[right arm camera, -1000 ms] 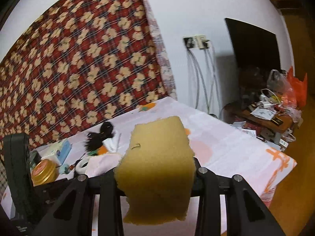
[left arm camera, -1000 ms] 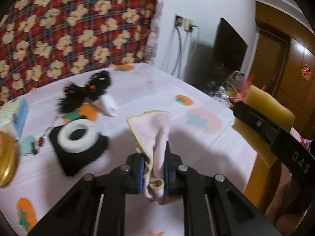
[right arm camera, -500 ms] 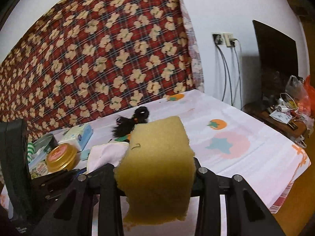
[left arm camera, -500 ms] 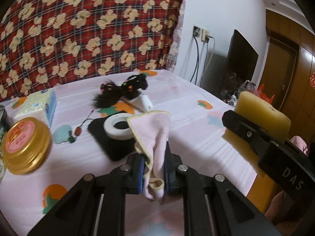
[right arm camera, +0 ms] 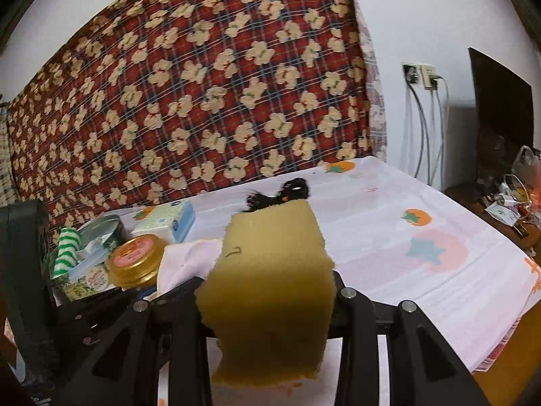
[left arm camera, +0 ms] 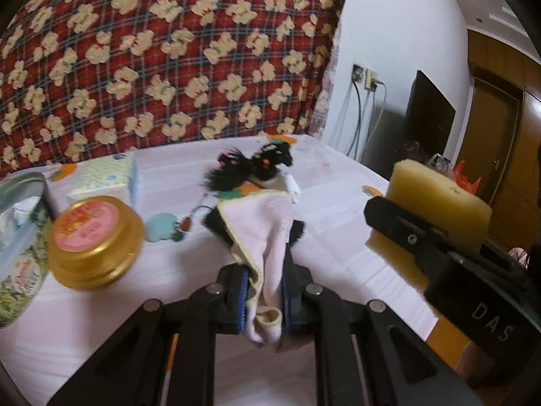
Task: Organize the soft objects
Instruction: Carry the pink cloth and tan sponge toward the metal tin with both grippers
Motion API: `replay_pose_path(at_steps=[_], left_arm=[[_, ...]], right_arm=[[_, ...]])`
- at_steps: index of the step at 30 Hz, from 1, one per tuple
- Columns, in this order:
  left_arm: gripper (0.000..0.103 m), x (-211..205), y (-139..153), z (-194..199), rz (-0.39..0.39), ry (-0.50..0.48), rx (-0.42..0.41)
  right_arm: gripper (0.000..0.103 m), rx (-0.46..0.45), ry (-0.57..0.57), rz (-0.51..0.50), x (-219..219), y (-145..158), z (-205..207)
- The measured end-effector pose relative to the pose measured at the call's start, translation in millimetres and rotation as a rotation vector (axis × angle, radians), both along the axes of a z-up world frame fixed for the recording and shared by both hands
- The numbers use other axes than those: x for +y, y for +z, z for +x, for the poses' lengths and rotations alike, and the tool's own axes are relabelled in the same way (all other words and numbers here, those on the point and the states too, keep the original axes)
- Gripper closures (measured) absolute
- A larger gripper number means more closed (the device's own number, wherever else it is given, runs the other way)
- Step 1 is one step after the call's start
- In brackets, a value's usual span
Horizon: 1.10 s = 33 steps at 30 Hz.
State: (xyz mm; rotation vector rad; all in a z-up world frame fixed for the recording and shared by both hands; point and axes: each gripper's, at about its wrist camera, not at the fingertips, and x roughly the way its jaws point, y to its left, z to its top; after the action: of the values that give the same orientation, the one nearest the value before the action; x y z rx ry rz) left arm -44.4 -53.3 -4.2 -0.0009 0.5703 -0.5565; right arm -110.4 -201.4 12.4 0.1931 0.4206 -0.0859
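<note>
The left claw [left arm camera: 263, 291] pinches a pink cloth [left arm camera: 262, 233] above the bed [left arm camera: 338, 223], and the right claw [right arm camera: 270, 308] squeezes a yellow sponge [right arm camera: 270, 270] just beside it. Both loads could likely snag or slip: the cloth hangs by a bunched fold, and a swing toward the gold-lidded jar [left arm camera: 96, 240] or the open tin [right arm camera: 98, 233] might knock them. The cloth hides most of the black fuzzy thing [left arm camera: 257, 165] behind it; the sponge blocks the right view's centre, so no drop spot shows.
</note>
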Motion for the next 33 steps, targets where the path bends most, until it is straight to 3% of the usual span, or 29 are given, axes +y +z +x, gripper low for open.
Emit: replay_pose_path(at_steps=[12,33], left_arm=[[0.09,80.3,3.7,10.6,-0.041,0.159,0.004],[0.09,212.2,27.0,34.4,-0.091,0.466,-0.065]], right_arm=[[0.064,-0.03,0.139,-0.001,68.1,11.9,18.4],[0.064,-0.123,0.42,0.048,196.8,48.3,67.7]])
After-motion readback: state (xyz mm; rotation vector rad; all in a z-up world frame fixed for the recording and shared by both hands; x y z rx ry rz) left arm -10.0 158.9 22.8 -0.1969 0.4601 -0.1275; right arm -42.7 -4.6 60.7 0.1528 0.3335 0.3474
